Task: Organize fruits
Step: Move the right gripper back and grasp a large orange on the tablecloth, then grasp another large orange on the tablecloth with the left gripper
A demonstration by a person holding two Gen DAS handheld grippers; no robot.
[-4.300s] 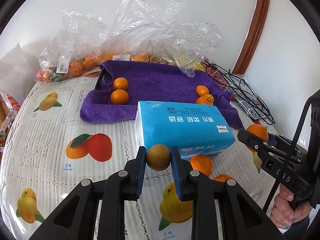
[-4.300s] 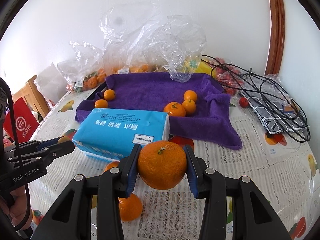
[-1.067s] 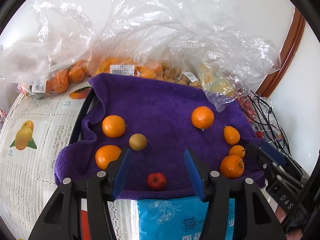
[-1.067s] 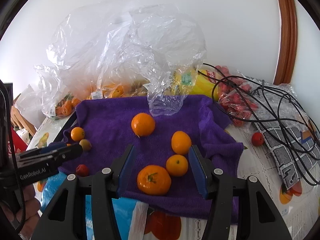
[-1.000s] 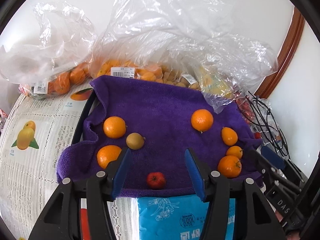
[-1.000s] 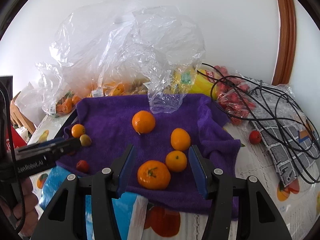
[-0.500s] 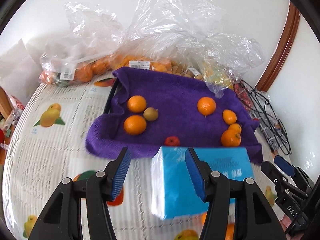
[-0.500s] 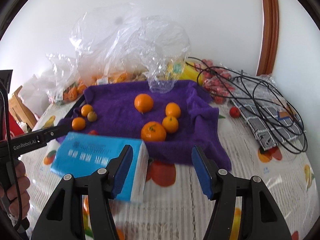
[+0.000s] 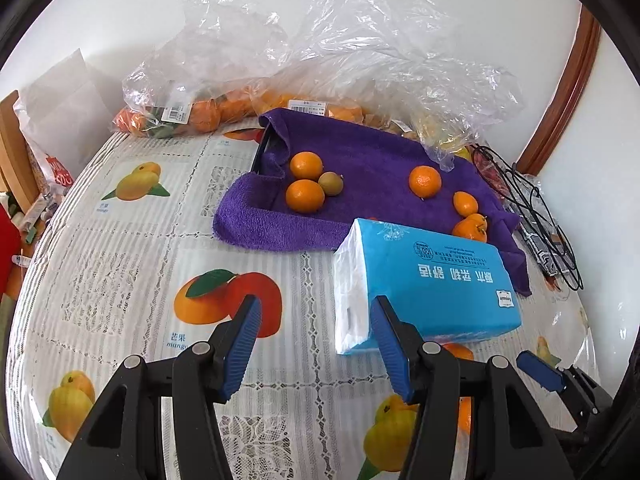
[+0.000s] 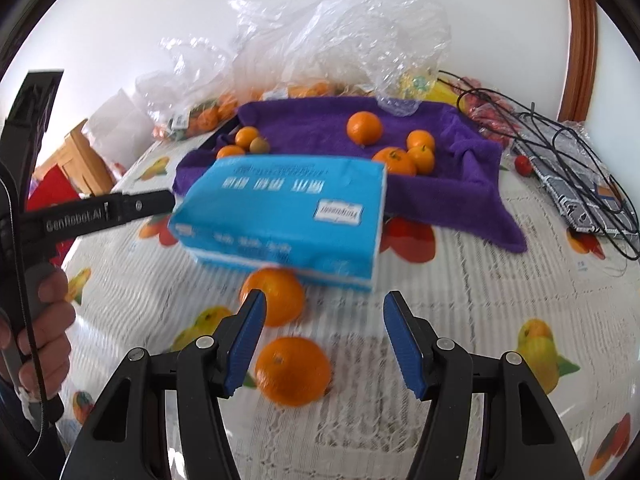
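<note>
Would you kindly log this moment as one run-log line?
left gripper: open, empty | right gripper: open, empty | two oranges loose on table | rest on purple towel

Our left gripper (image 9: 316, 344) and right gripper (image 10: 324, 340) are matte black with silver screws and ribbed blue pads (image 10: 402, 350), the left's side printed "GenRobot.AI" in white, a black cable trailing past our bare-skinned left hand (image 10: 38, 332).

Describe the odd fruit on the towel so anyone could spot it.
Find the purple towel behind the blue tissue pack. At its left end two oranges sit together; touching both is a smaller, dull brownish-green fruit, the only non-orange one there.
</note>
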